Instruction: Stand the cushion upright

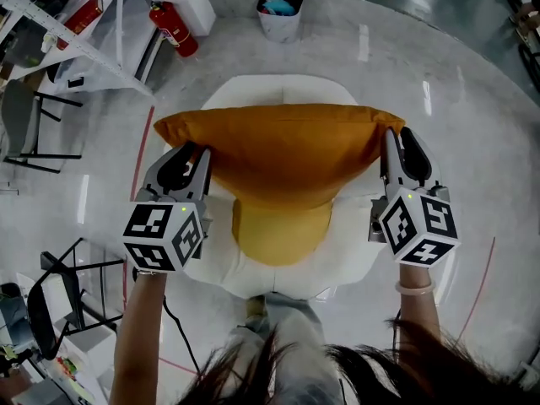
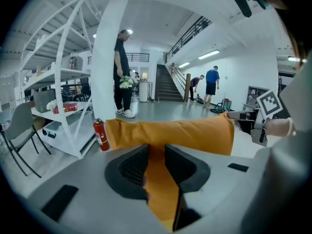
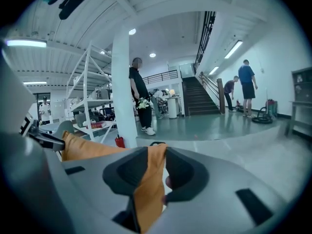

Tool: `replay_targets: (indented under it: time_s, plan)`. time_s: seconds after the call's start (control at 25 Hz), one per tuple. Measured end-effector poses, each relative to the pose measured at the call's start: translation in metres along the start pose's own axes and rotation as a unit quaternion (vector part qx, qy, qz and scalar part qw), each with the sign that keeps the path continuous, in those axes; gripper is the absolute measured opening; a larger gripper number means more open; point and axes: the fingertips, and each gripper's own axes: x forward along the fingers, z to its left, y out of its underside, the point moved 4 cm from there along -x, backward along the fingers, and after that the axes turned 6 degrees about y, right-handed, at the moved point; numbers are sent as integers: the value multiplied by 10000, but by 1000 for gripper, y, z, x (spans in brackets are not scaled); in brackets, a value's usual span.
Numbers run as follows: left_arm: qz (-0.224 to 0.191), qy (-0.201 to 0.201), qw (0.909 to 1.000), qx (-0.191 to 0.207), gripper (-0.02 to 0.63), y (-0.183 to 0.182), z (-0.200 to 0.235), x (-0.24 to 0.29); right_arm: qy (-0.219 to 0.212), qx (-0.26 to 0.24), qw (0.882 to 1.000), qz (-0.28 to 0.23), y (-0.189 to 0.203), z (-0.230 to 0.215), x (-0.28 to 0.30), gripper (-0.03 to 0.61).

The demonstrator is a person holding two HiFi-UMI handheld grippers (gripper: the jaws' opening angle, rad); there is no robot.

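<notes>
An orange cushion (image 1: pixel 287 154) hangs spread between my two grippers above a white round seat (image 1: pixel 278 87). Its top edge runs straight from corner to corner. Its lower part narrows to a lighter yellow patch (image 1: pixel 283 234) over the seat. My left gripper (image 1: pixel 196 154) is shut on the cushion's left corner; in the left gripper view orange fabric (image 2: pixel 170 133) fills the gap between the jaws (image 2: pixel 156 152). My right gripper (image 1: pixel 396 142) is shut on the right corner, and a fold of fabric (image 3: pixel 148 179) sits between its jaws (image 3: pixel 156 162).
A red fire extinguisher (image 1: pixel 173 28) and a white bin (image 1: pixel 280 13) stand on the floor beyond the seat. White shelving (image 1: pixel 76 40) and black chairs (image 1: pixel 34 125) are at the left. A person (image 2: pixel 122 72) stands by a white pillar (image 2: pixel 105 67).
</notes>
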Motion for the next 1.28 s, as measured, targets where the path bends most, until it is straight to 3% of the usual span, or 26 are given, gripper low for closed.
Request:
replay_targets:
  time_s: [0.16,0.28,0.4,0.48,0.6,0.84,1.04,1.28]
  plan:
    - [-1,-14,9996,273,91,-2,-5,18,98,-135,9997,-171,4,2,-16,110]
    - [-62,-77,9997,228,91,-7,-1,32,-35,-260,9996,-42,17,10,-19,110]
    - [-113,-150,9998,23,91,-13,8,45,-218,-339,9988,263,33,17,-16,88]
    - [-126,-123,9995,-261,91,-16,13,54,-384,-379,9969,575,45,22,-13,37]
    - [-117,-32,9977,-662,91,-20,17,61,-785,-467,9907,1009,63,35,-11,23]
    - [-794,-407,9905,-1051,91,-31,29,32,-958,-708,9847,1275,82,51,-3,23]
    - [-731,-600,9914,-901,91,-11,33,4,-658,-515,9878,1316,87,42,14,23]
    - [-241,-574,9963,-585,91,32,20,-24,-566,-519,9887,1287,85,42,19,23]
